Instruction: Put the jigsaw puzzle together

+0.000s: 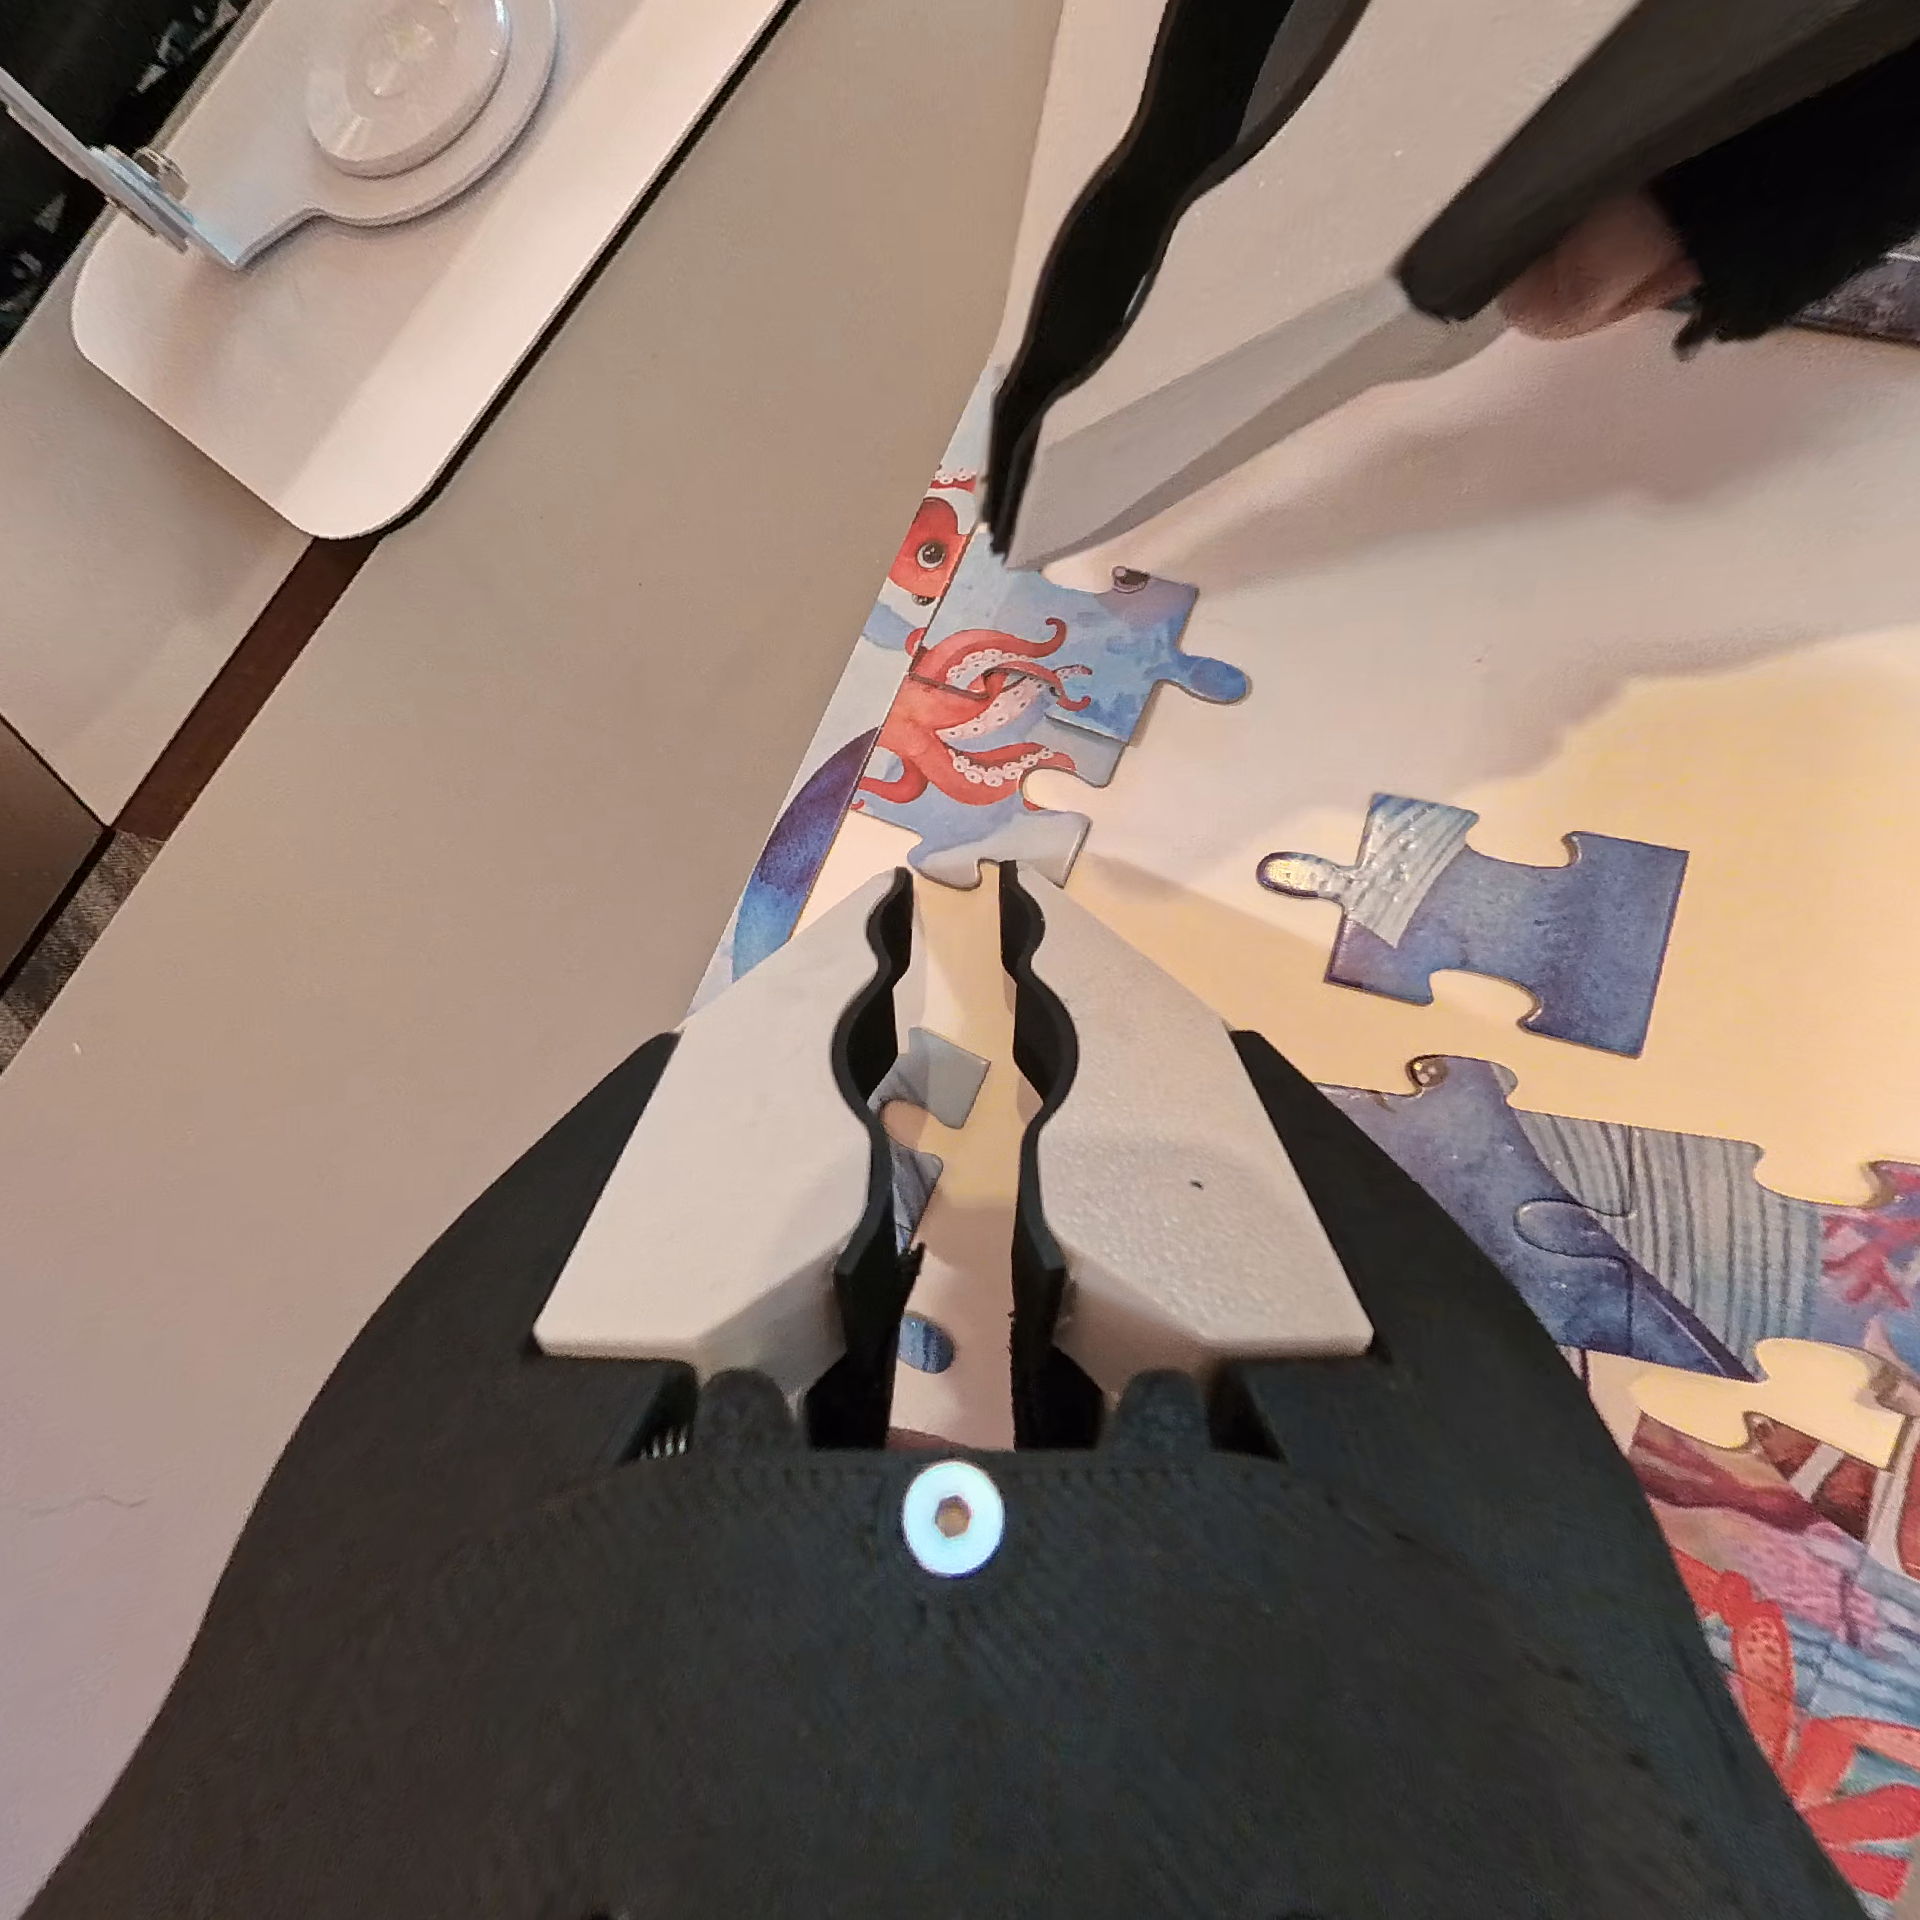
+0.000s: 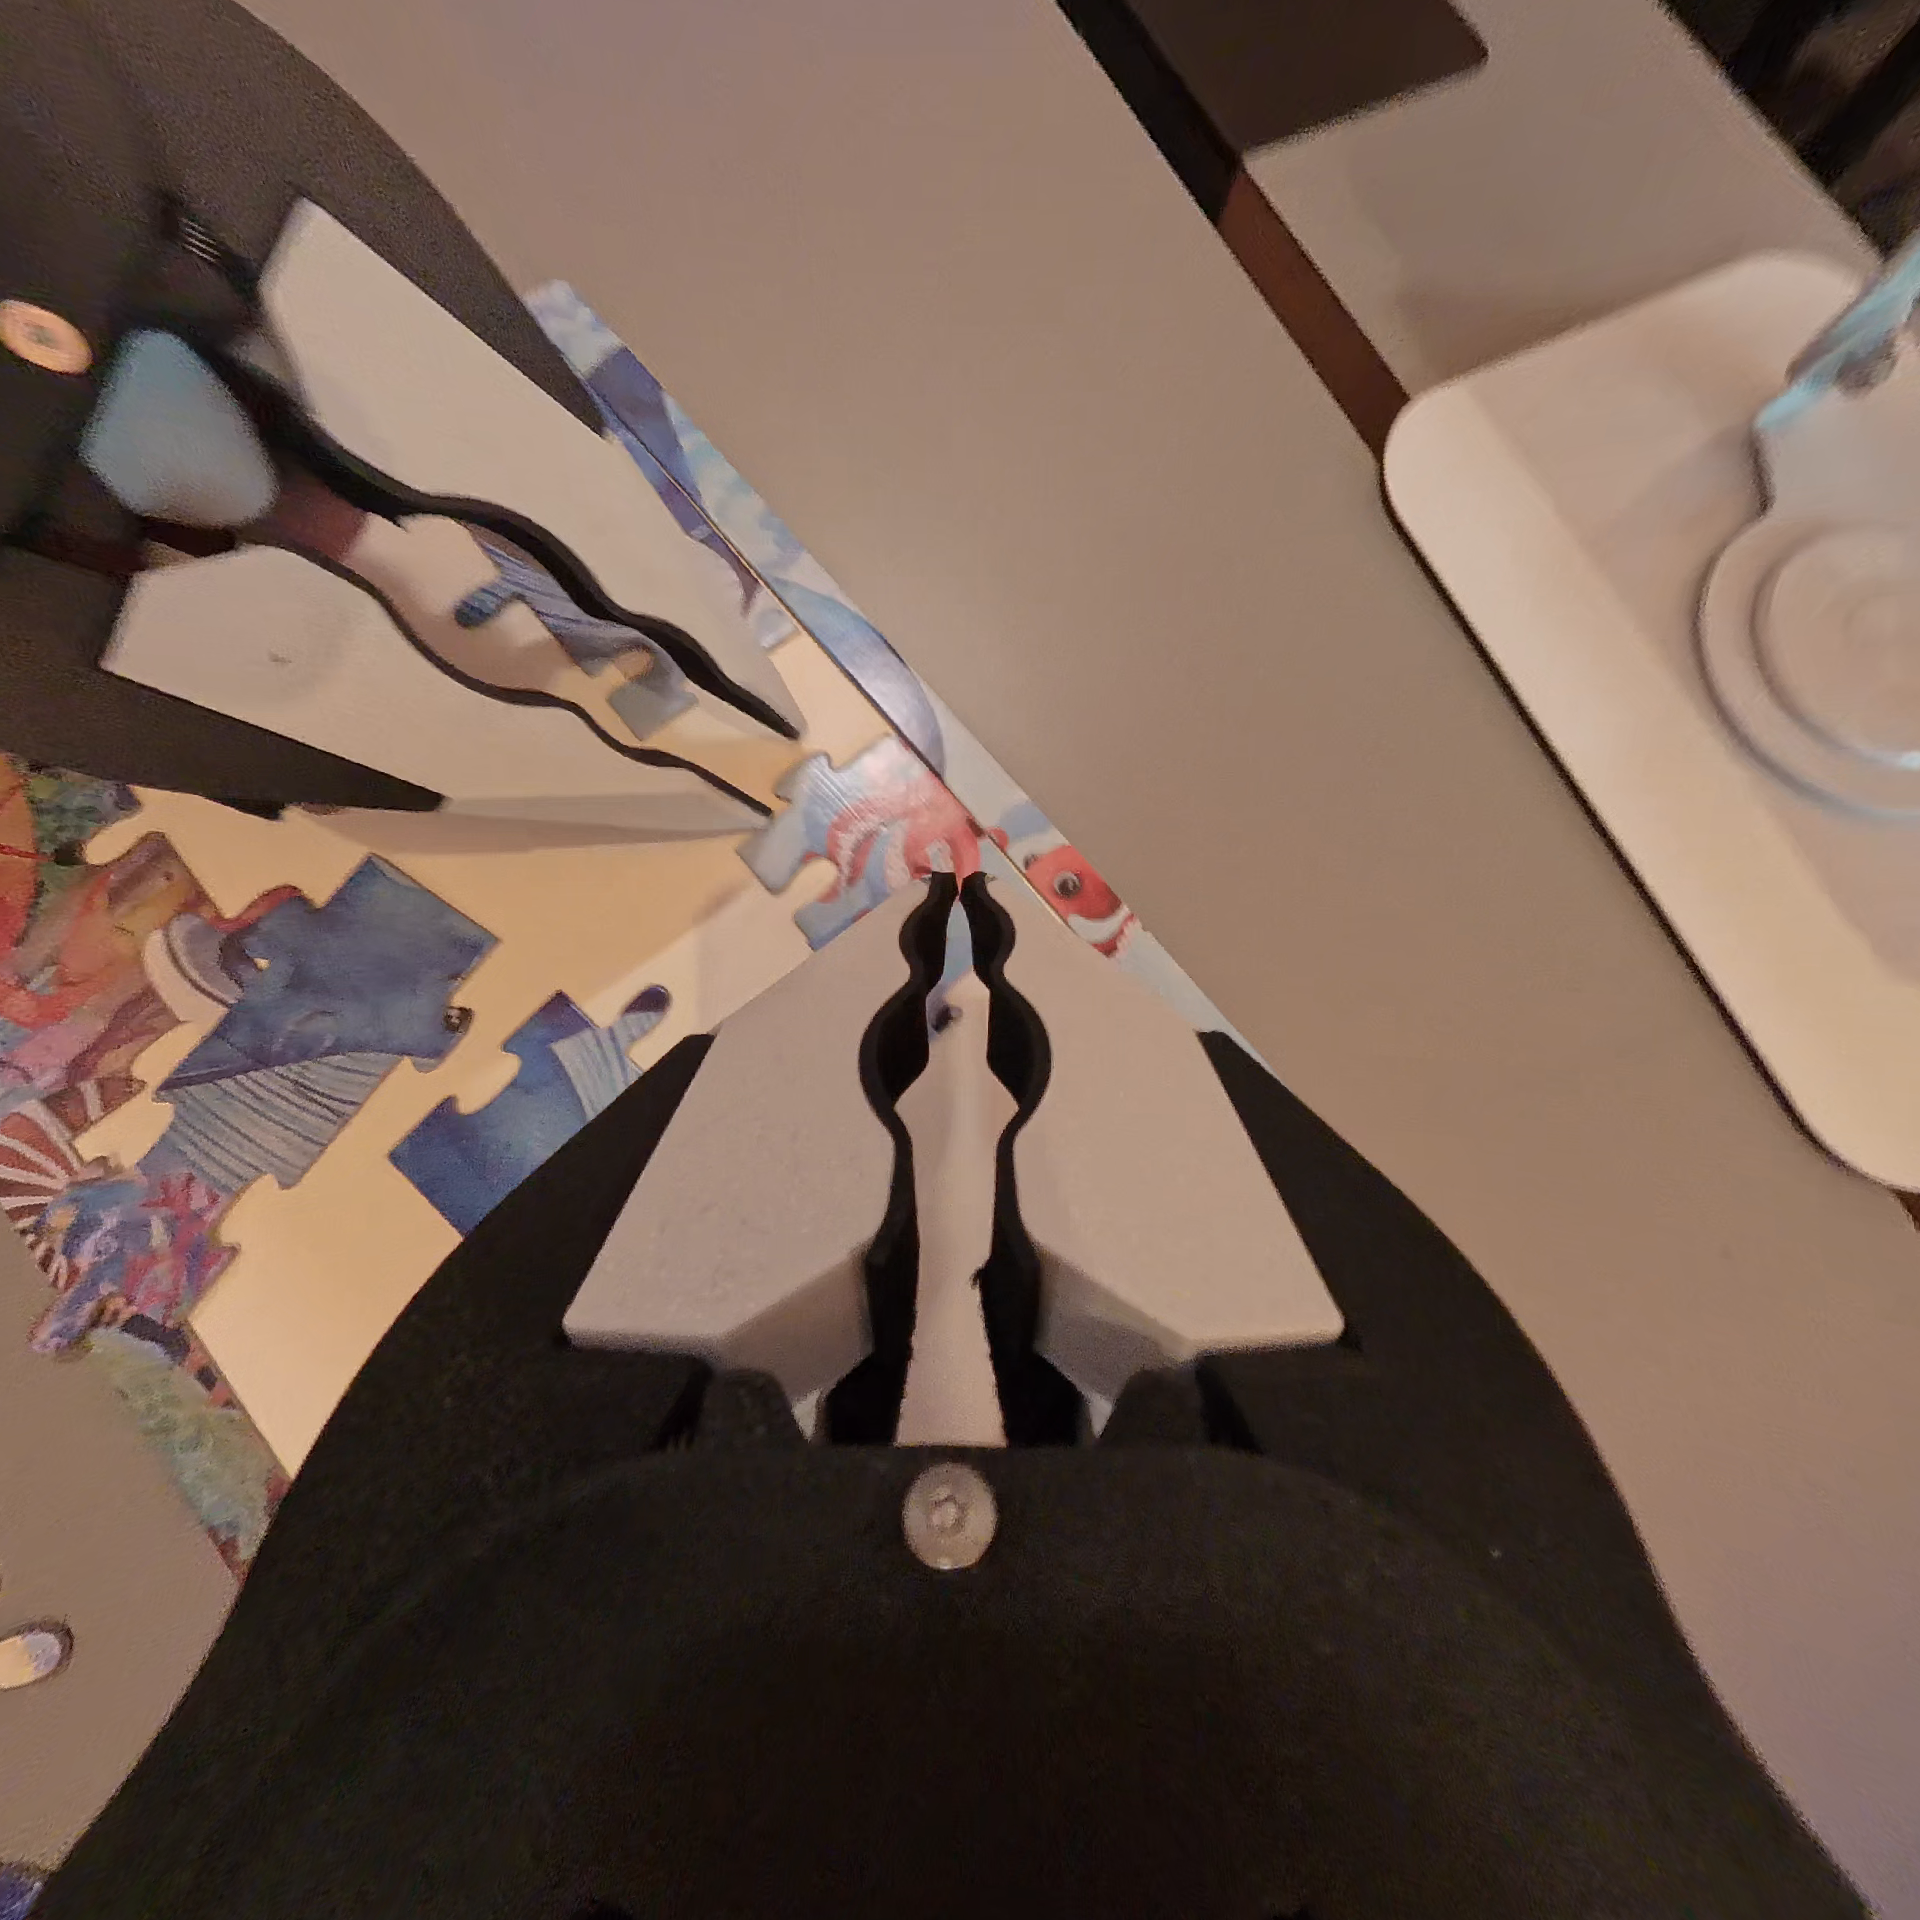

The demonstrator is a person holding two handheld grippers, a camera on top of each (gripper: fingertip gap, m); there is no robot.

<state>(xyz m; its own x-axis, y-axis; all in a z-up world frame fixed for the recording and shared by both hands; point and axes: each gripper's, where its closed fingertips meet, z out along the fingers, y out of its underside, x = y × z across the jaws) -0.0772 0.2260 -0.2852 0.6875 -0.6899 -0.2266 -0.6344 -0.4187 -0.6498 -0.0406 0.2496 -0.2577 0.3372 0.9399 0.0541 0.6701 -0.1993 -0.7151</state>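
the right gripper (image 2: pixel 958 881) has its fingers nearly together, tips pressing down on the octopus piece (image 2: pixel 883 831) at the board's edge; it pinches nothing that shows, only bears on the piece. the left gripper (image 1: pixel 956 883) is open by a narrow gap, empty, its tips just short of the near edge of the same octopus piece (image 1: pixel 997 717). that piece sits beside the clownfish piece (image 1: pixel 930 551) along the puzzle board (image 1: pixel 1714 727), and a seam across it suggests it is not fully seated. the likely trouble: a push off centre could tip a tab up over its neighbour, or slide the piece sideways across the smooth cream board. the left tips, so near, could nudge it out of line. a loose blue piece (image 1: pixel 1507 925) lies well to the right, and the joined whale section (image 1: pixel 1610 1226) nearer, both clear of the work. a white stand (image 1: pixel 312 260) rests far left on the table (image 1: pixel 520 831).
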